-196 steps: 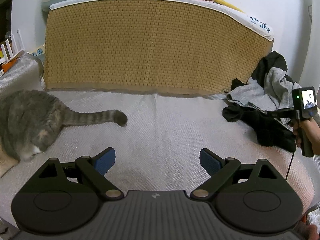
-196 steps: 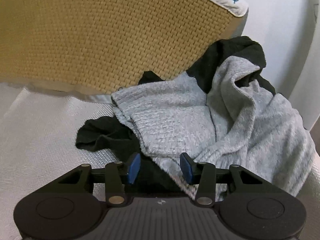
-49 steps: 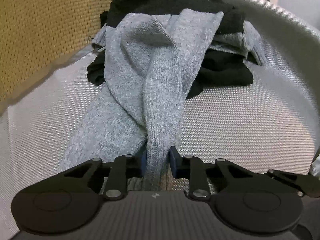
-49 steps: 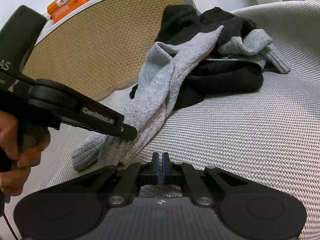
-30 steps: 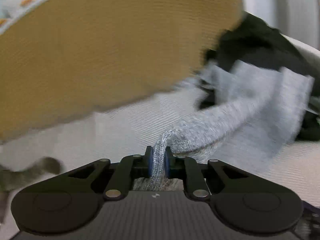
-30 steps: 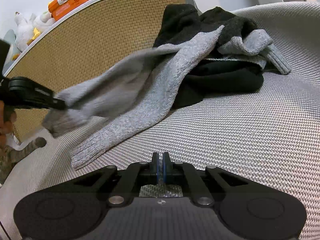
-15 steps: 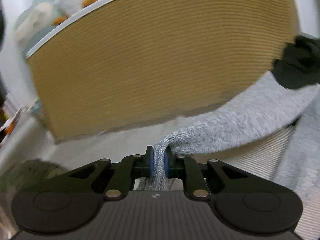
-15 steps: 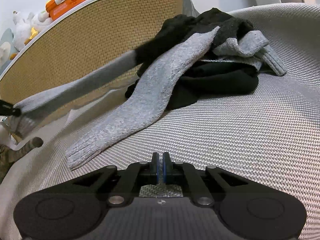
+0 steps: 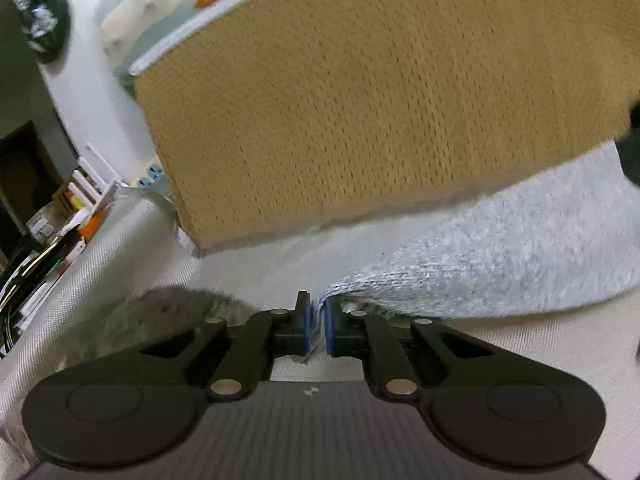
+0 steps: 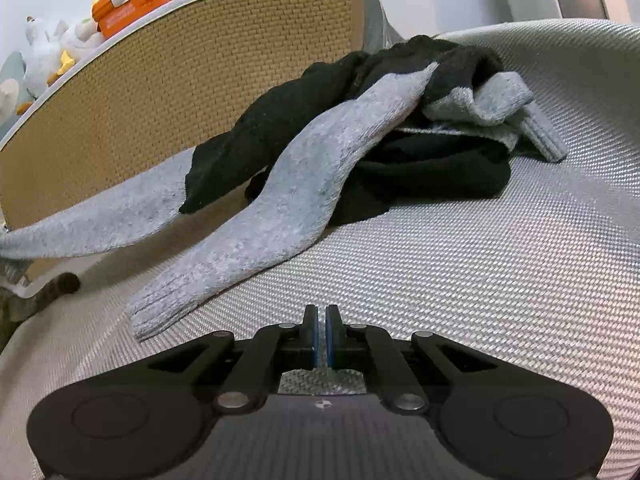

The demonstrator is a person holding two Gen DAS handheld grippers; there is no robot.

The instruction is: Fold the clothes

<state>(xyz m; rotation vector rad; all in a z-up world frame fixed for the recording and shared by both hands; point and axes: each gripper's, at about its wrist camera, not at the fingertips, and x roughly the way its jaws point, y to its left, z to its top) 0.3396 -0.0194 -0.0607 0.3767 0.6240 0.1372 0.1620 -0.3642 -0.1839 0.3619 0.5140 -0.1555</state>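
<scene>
A grey and black knit sweater [image 10: 448, 120] lies bunched on the grey woven bed cover [image 10: 480, 264]. One grey sleeve [image 10: 264, 232] lies flat toward me. The other sleeve [image 10: 104, 216] is stretched out to the left, off the cover. My left gripper [image 9: 318, 314] holds that sleeve's cuff [image 9: 500, 256], and its jaws are closing tighter on the knit. My right gripper [image 10: 320, 336] hovers low over the cover, shut with nothing between its pads, a short way from the flat sleeve's cuff.
A tan woven mattress side [image 9: 360, 100] stands behind the sweater. A grey cat [image 9: 160, 316] sits just left of my left gripper; its tail [image 10: 60, 284] shows in the right wrist view. An orange first-aid box [image 10: 132, 0] and plush toys [image 10: 44, 48] sit on the mattress.
My left gripper has carried the cuff further left, drawing the sleeve out long and dragging a black part of the sweater with it. The right gripper has stayed put.
</scene>
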